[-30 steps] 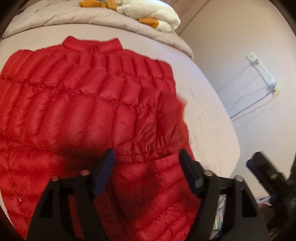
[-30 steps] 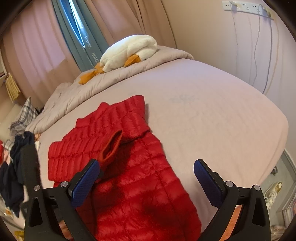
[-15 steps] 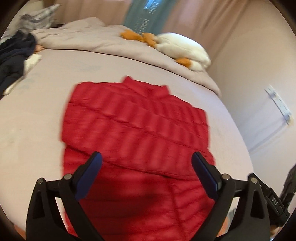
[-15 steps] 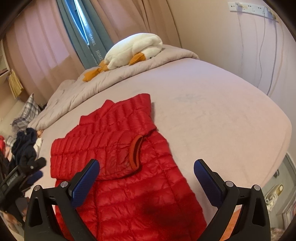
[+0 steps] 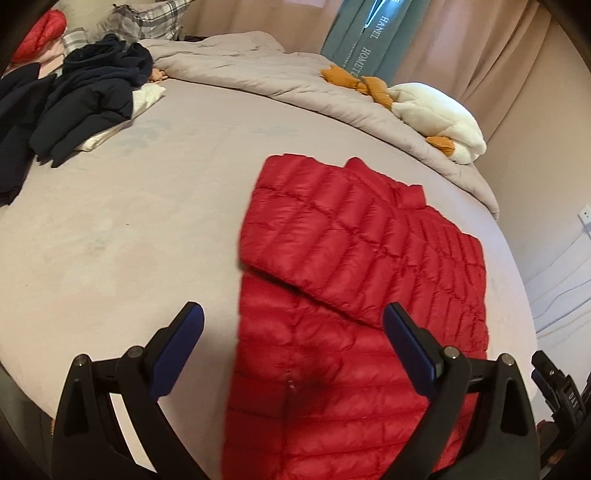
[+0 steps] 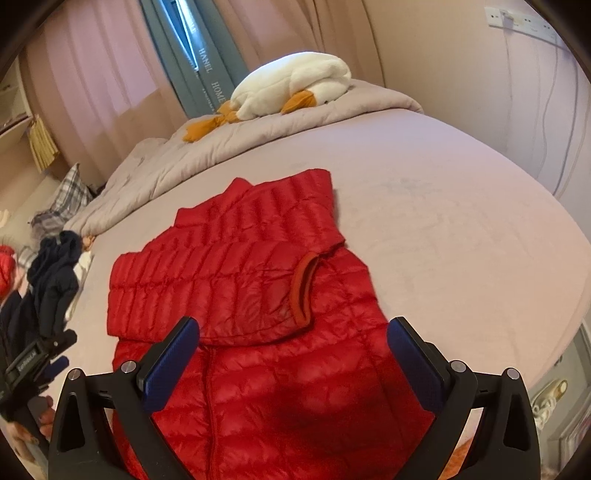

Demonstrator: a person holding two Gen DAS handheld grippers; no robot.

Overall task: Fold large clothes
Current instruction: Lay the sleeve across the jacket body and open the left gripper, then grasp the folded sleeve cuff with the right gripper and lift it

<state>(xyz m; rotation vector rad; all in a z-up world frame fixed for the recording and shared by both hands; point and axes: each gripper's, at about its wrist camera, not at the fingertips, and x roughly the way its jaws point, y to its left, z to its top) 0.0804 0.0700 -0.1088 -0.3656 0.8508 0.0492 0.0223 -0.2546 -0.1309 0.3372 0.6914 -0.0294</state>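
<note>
A red quilted puffer jacket (image 5: pixel 351 258) lies flat on the bed, collar toward the far side. One sleeve is folded across its chest, and the cuff (image 6: pixel 303 291) rests near the jacket's right edge. My left gripper (image 5: pixel 291 314) hovers open above the jacket's lower left edge with nothing between its blue pads. My right gripper (image 6: pixel 294 326) also stands open and empty, above the jacket's (image 6: pixel 240 266) lower half. The left gripper (image 6: pixel 33 358) shows at the left edge of the right wrist view.
The bed (image 5: pixel 129 221) has a wide pinkish-grey sheet. A pile of dark clothes (image 5: pixel 74 103) lies at its far left. A rumpled grey duvet (image 5: pixel 258 74) with a white plush goose (image 5: pixel 436 118) runs along the far side. A wall with a power strip (image 6: pixel 517 20) stands to the right.
My left gripper opened wider, pulled back from close over the jacket and swung left. The lifted sleeve dropped and now lies flat across the chest. The right gripper shifted slightly.
</note>
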